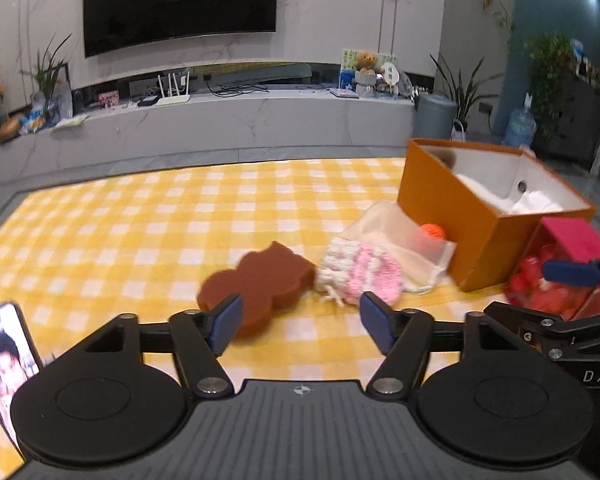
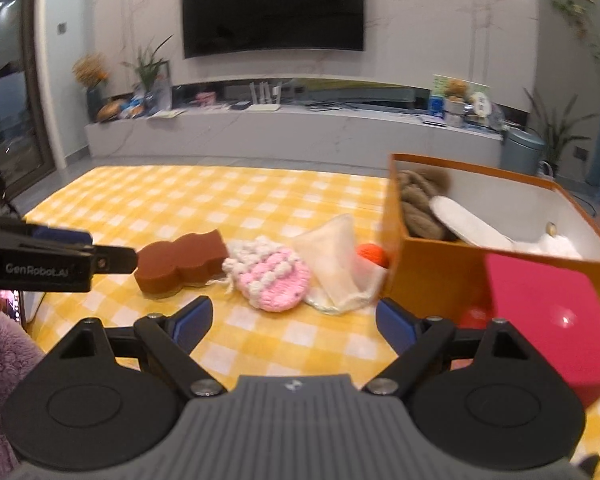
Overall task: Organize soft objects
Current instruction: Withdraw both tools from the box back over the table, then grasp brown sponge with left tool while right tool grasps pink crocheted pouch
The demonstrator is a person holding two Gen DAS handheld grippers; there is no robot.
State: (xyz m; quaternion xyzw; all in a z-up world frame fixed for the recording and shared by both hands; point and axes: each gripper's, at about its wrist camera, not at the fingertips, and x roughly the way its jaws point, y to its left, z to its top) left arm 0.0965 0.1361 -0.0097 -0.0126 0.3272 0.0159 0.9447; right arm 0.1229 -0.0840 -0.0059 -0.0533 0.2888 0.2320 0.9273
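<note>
With both the left gripper and right gripper wide and empty, the brown sponge looks light and squashy, best pinched across its narrow waist.

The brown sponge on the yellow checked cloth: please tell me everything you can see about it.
The brown sponge is a thick, flat slab with a wavy, lobed outline, of porous foam by its look. It lies flat on the yellow checked cloth, left of the pink and white knitted pouch, which lies against its right end. No gripper holds it; in the left wrist view it sits just beyond the left finger.
</note>
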